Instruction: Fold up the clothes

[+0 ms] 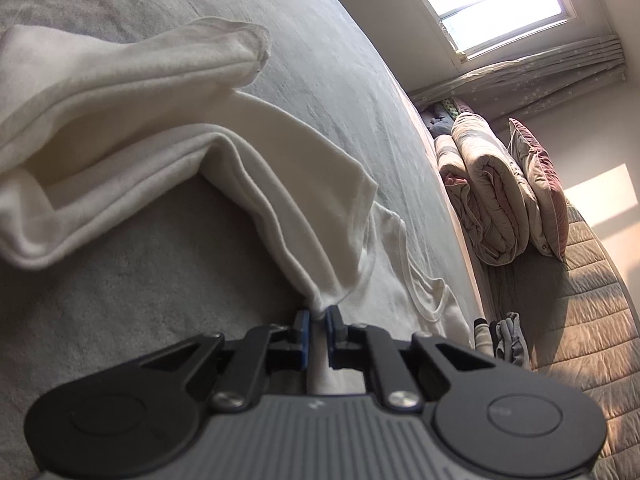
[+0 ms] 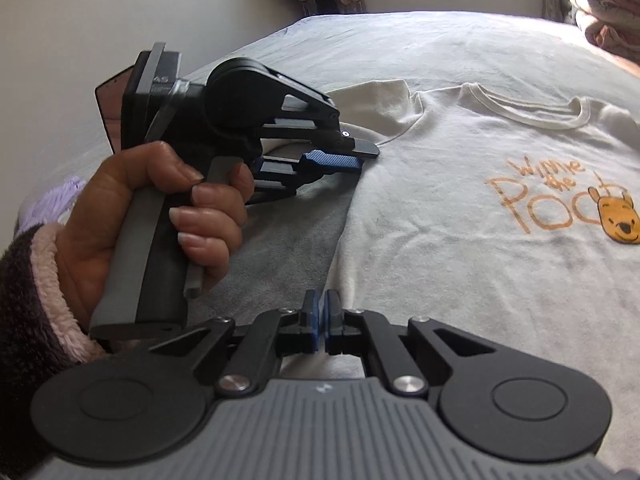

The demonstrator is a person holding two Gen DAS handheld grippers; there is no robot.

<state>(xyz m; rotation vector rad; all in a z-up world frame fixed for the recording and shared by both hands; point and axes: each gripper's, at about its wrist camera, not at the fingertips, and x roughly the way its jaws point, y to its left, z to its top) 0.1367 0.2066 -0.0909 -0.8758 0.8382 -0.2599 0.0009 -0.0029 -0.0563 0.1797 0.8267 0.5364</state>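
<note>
Bed [image 1: 120, 300]: shirt [image 1: 280, 152] (white) in hand-held gripper [image 1: 316, 320]

I see a cream T-shirt [image 2: 460, 240] with orange "Winnie the Pooh" lettering [image 2: 536, 192] and a yellow-orange bear face [image 2: 620, 220], on a pale grey bed [image 1: 340, 80]. My left gripper [image 1: 317, 320] and right gripper [image 2: 321, 312] are black with blue pads. The curtain [image 1: 540, 76] is grey with small stars.

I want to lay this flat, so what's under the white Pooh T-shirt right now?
The white T-shirt lies on the grey bedspread, which shows all around it. The left hand-held gripper pinches its sleeve edge. Whatever sits directly beneath the shirt's body is covered.
</note>
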